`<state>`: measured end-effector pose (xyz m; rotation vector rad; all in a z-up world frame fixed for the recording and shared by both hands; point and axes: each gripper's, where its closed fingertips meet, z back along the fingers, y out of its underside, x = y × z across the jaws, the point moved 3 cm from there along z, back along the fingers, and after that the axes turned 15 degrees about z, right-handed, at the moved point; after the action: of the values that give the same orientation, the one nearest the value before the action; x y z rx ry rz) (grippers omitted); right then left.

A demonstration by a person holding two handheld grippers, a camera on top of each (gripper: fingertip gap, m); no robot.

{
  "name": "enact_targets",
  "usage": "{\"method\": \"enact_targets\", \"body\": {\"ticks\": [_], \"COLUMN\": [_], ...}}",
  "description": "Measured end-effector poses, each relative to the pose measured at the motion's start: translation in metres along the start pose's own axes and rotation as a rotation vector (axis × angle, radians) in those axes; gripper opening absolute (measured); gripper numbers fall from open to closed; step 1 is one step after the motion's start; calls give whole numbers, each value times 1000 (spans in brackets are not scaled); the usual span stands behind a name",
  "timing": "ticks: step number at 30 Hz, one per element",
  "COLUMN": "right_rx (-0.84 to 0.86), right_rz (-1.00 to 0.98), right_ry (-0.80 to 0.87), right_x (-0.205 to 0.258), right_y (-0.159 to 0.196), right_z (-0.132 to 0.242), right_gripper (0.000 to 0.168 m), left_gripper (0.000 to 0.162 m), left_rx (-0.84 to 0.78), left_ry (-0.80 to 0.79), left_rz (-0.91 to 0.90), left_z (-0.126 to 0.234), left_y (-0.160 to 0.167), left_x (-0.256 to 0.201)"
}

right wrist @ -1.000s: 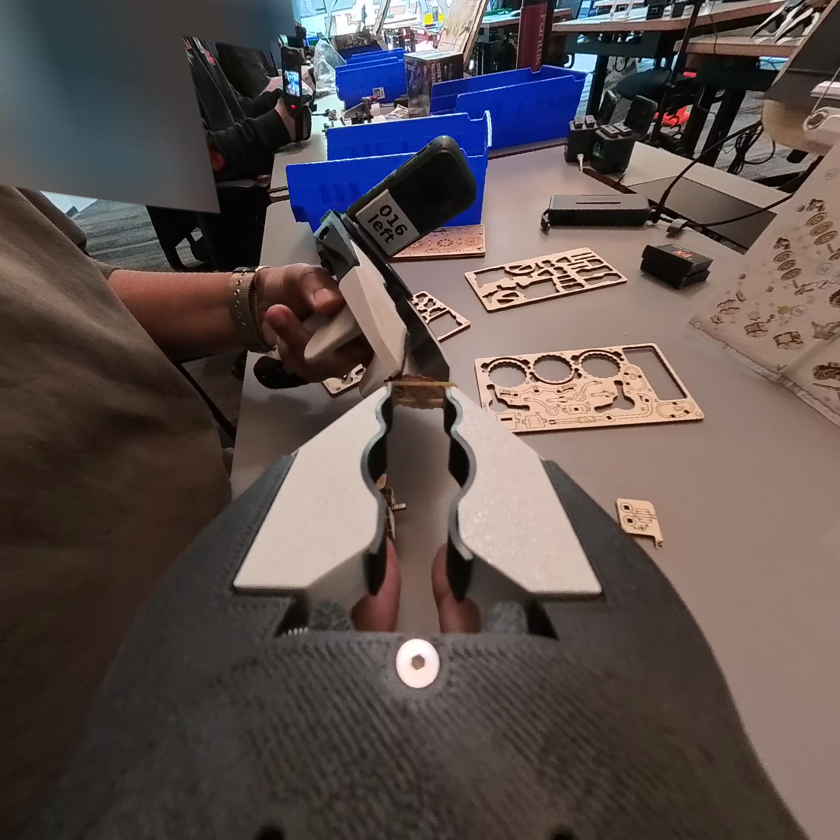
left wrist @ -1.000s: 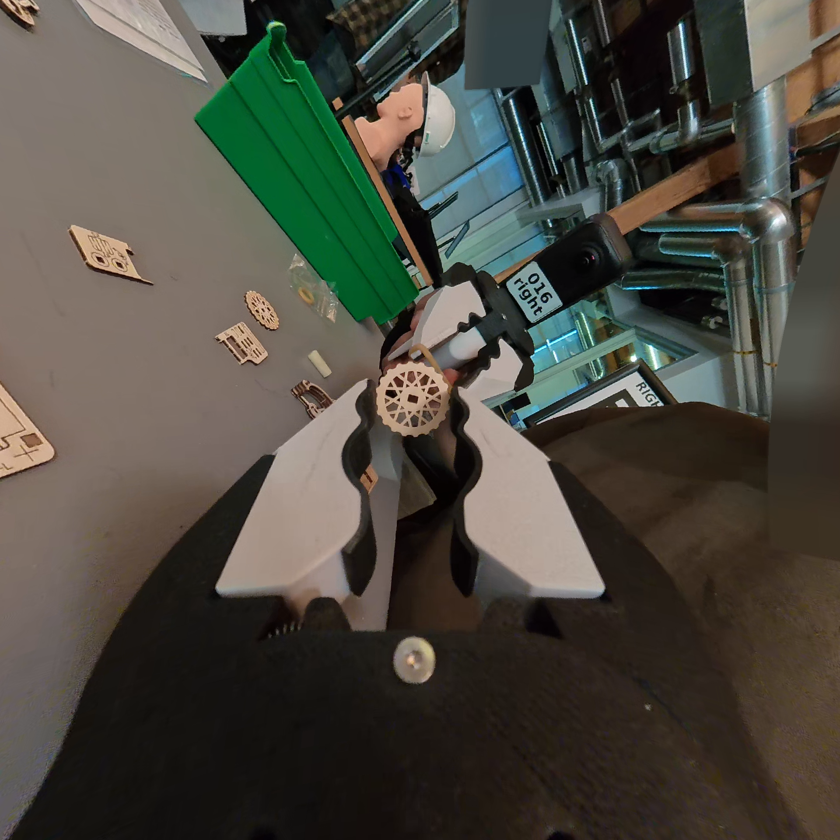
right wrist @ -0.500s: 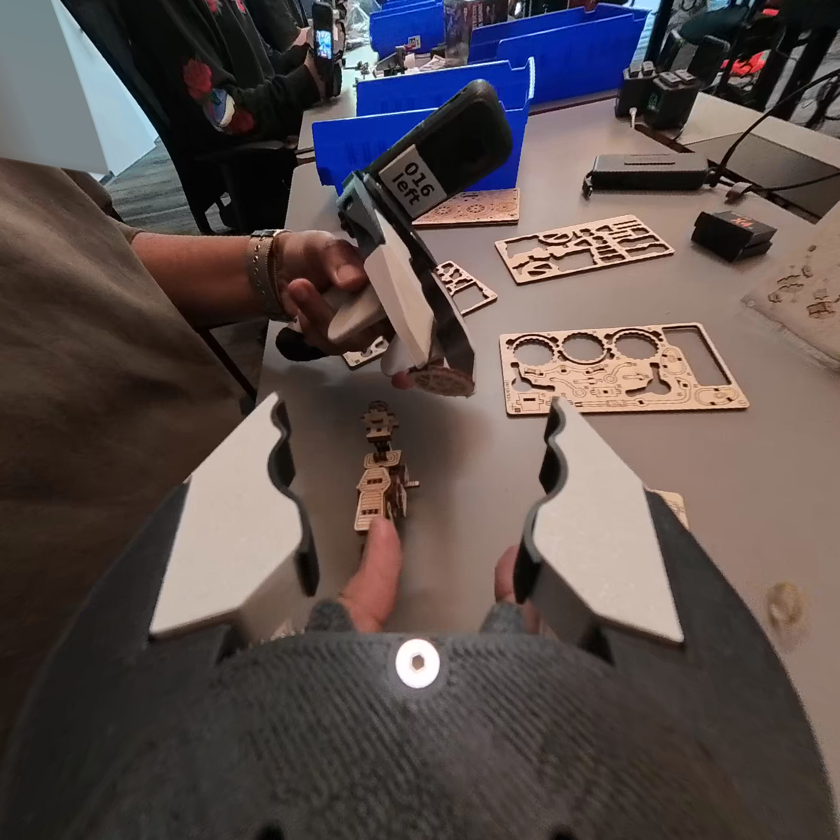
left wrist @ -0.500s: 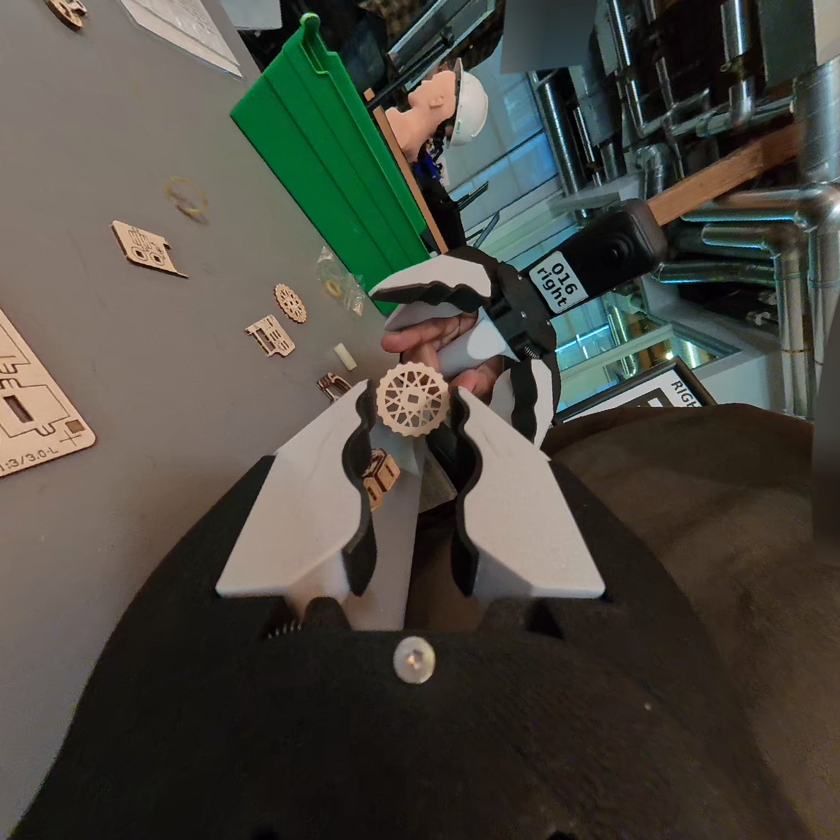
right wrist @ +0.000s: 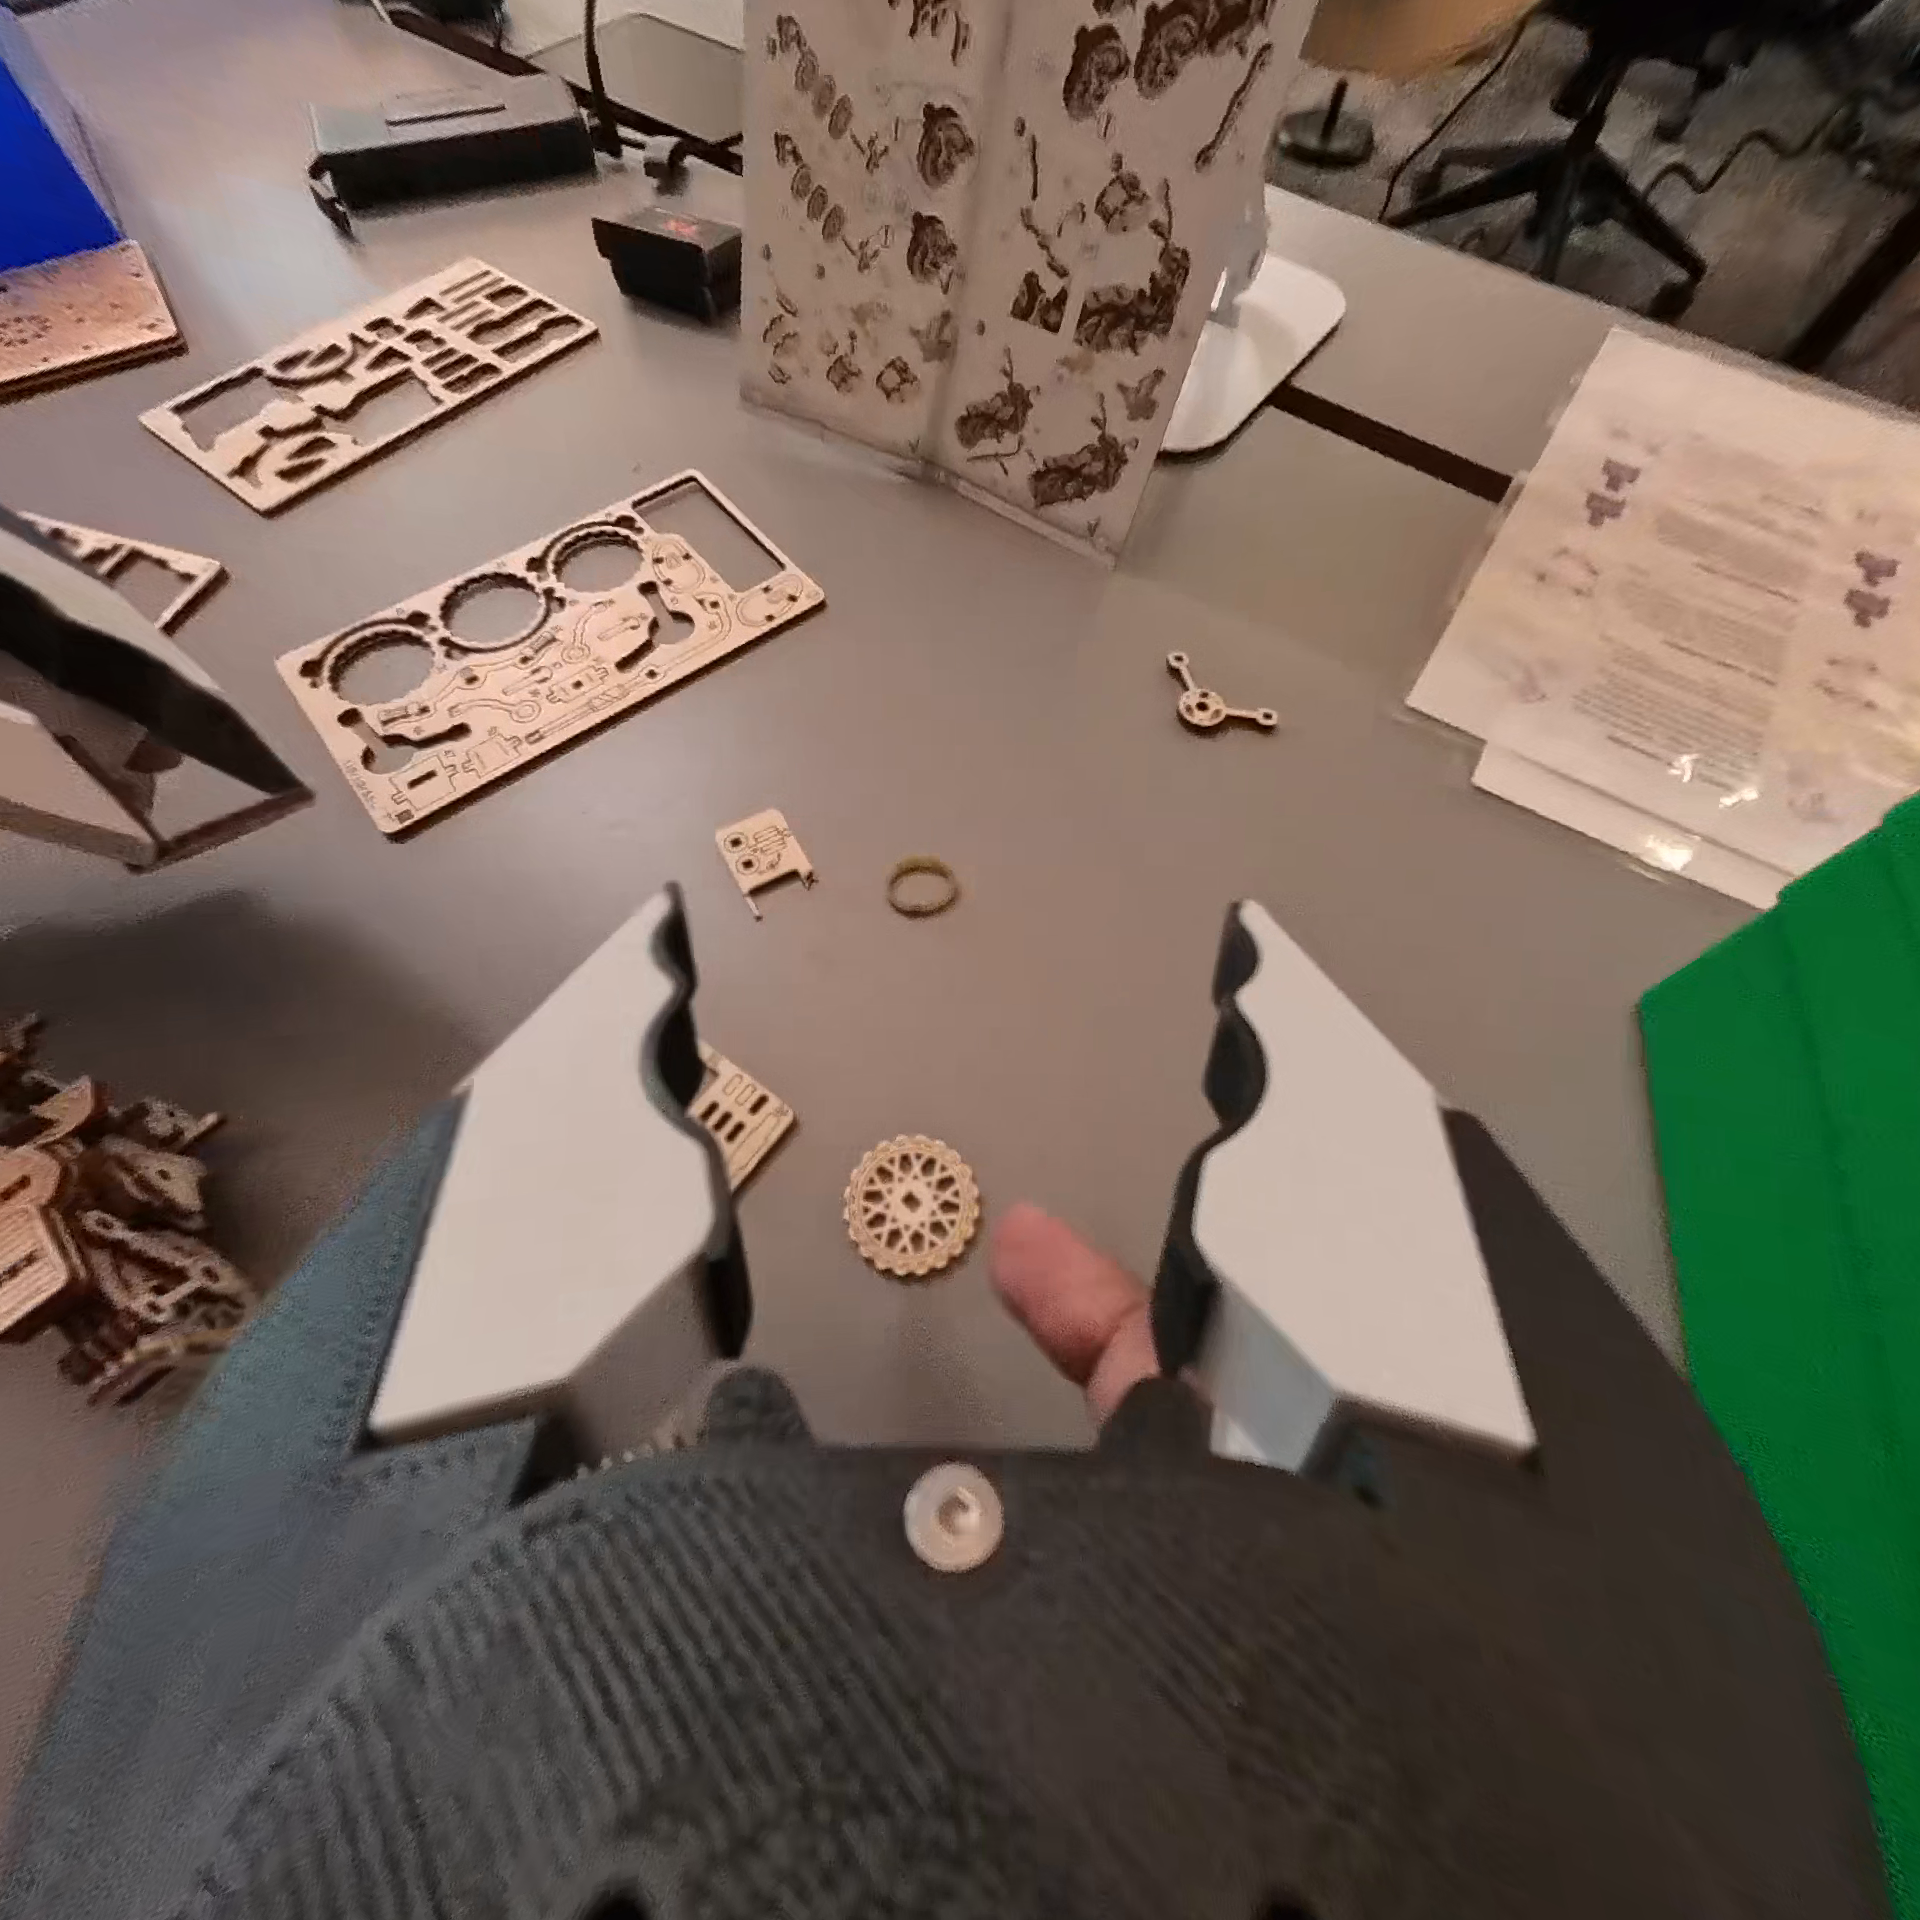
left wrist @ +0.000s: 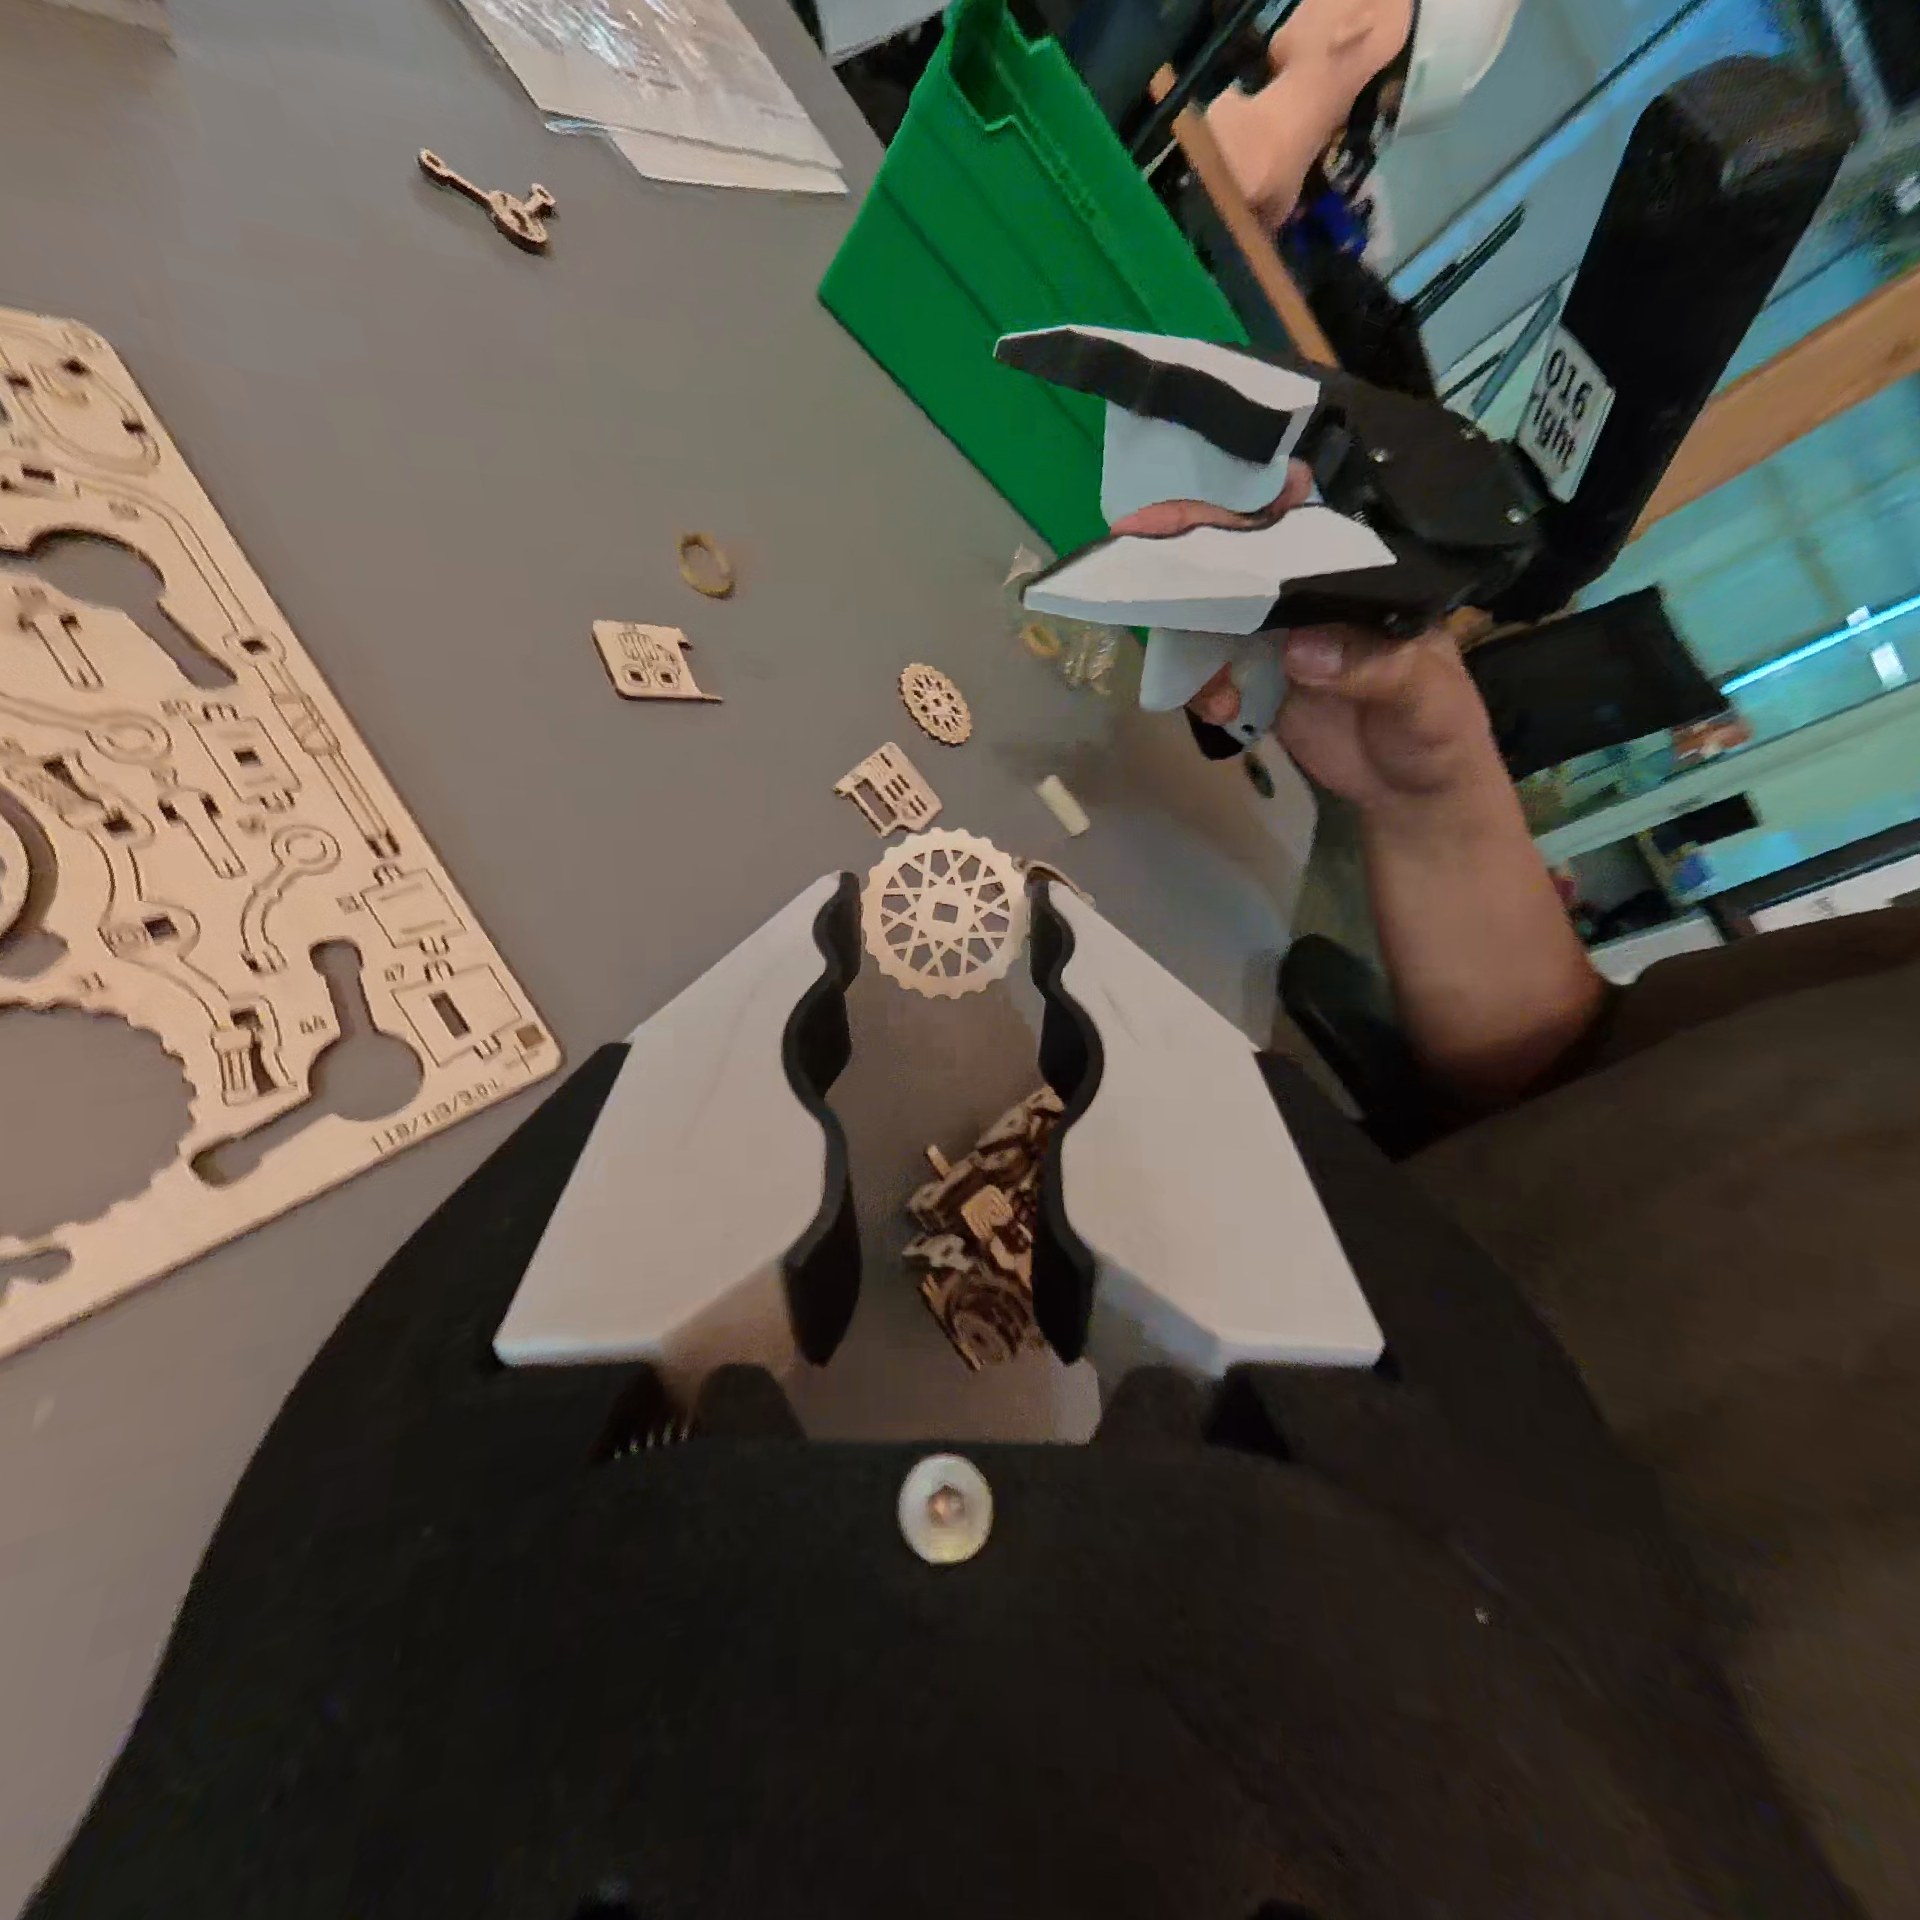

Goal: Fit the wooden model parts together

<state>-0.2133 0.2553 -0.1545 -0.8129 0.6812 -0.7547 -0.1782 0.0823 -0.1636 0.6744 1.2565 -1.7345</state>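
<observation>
The large wooden gear [left wrist: 943,912] sits pinched edge-on between the tips of the left gripper [left wrist: 943,914]; its fingers [left wrist: 717,1101] are closed onto the gear's toothed rim, holding it above the grey counter [left wrist: 436,436]; below and behind the tips, between the fingers, lies the partly built wooden model [left wrist: 982,1236], which shows in the right wrist view as a dark heap at the left edge. The right gripper [right wrist: 956,914] hangs empty over the counter with its fingers [right wrist: 582,1164] spread wide; a fingertip of the holding hand [right wrist: 1081,1299] shows between them; under the gap lie a smaller gear [right wrist: 912,1205] and a slotted plate [right wrist: 738,1117] partly hidden by the left-hand finger. Just beyond the tips are a small notched card piece [right wrist: 762,847] and a thin ring [right wrist: 922,886], near each other but apart; farther off lies a three-armed link [right wrist: 1205,707].

Around these the counter carries a punched-out sheet with three round holes [right wrist: 582,634], another emptied sheet [right wrist: 364,374] behind it, and a stack of uncut sheets [right wrist: 73,322] at the far left; an upright printed board [right wrist: 997,249] stands at the middle back, with a black box [right wrist: 670,260] and a flat black device [right wrist: 447,145] to its left; sleeved paper pages [right wrist: 1704,623] lie on the right. A green bin [left wrist: 997,270] stands on the counter's far edge; what it holds cannot be seen. Chair legs and cables show on the floor beyond the counter.
</observation>
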Motion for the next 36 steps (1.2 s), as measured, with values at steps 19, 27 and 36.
{"method": "enact_targets", "body": {"ticks": [19,27,36], "right_rx": [-28,84,234], "right_rz": [29,56,30], "right_ry": [-141,-234,-277], "right_x": [12,15,15], "right_y": [31,22,30], "right_z": [-17,-52,-78], "right_gripper": [41,42,12], "left_gripper": [44,40,33], "left_rx": [291,191,98], "left_ry": [-345,-333,-274], "left_rz": [-411,-376,-263], "left_z": [-77,-69,-57], "left_y": [1,-17,-27], "left_x": [27,23,29]}}
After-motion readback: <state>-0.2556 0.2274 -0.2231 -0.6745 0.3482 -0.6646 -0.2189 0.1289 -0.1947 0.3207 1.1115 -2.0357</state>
